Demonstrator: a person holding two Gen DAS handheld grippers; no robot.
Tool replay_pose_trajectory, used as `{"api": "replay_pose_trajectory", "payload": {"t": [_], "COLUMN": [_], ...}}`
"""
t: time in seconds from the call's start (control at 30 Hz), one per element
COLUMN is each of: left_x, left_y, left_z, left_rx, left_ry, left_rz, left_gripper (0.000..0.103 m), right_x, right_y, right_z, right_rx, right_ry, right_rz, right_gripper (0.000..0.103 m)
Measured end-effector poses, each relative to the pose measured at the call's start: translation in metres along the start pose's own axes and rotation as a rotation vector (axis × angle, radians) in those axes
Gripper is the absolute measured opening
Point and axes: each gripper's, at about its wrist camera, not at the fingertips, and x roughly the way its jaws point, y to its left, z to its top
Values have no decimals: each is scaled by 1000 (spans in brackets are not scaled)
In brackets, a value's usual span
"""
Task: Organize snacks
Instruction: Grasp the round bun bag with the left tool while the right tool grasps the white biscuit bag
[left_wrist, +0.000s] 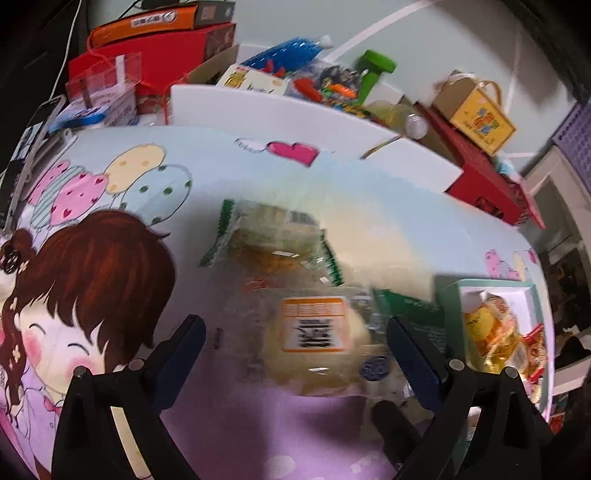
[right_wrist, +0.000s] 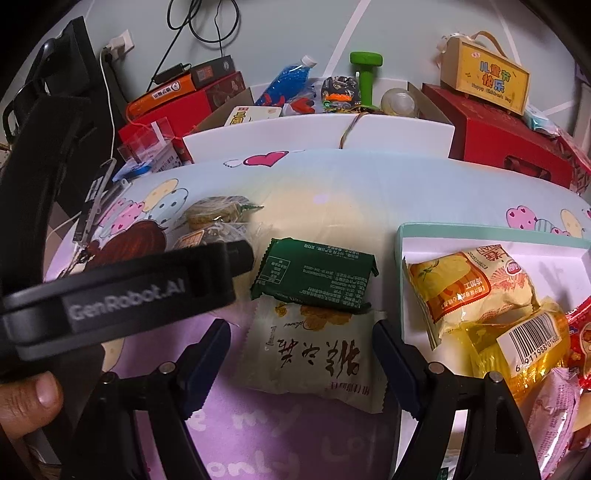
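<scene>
The right tool (right_wrist: 301, 354), released, is straddling the white packet (right_wrist: 314, 350) on the bench (right_wrist: 332, 199), untouched; next it needs clenching. The box (right_wrist: 491, 232) is lying at three o'clock. The left tool (left_wrist: 295, 350), released, is hovering over a clear packet (left_wrist: 306, 332).

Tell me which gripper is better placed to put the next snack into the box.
Right. The right gripper is open around the white packet, and the box lies just beside it. The left gripper is open over a clear-wrapped pastry, farther off.
</scene>
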Motion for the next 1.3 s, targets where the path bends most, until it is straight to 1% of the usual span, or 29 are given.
{"api": "replay_pose_trajectory", "payload": {"t": [0.03,0.1,0.13,0.33,0.5,0.6,0.77,0.93,1.03,1.17,1.3], "left_x": [1,2,2,1,-6,-7,-7,0,0,-3,-4], "left_y": [2,9,13,29,43,50,50,39,38,41,39], "left_z": [-1,-1,-1,-3,-4,-4,-3,-3,-3,-2,-3], "left_rx": [-6,-44,-58,-87,-111,-116,-82,-16,-13,-34,-28], "left_ry": [8,19,24,37,32,22,3,-5,-4,-8,2], "left_rz": [6,-17,-15,11,48,48,42,67,69,39,48], "left_gripper": [98,99,98,98,98,98,98,98,98,83,80], "right_x": [0,0,0,2,2,4,6,11,12,15,17], "right_y": [0,1,1,6,7,6,6,10,10,13,18], "right_z": [0,0,-1,-2,-2,-3,-4,-6,-7,-9,-11], "right_rx": [-1,-6,-8,-28,-31,-32,-34,-55,-57,-78,-106], "right_ry": [0,1,2,6,10,15,15,18,14,8,5], "right_rz": [-1,-6,-8,-18,-17,-12,-25,-50,-52,-80,-124], "right_gripper": [82,82,82,82,82,82,81,81,81,81,78]}}
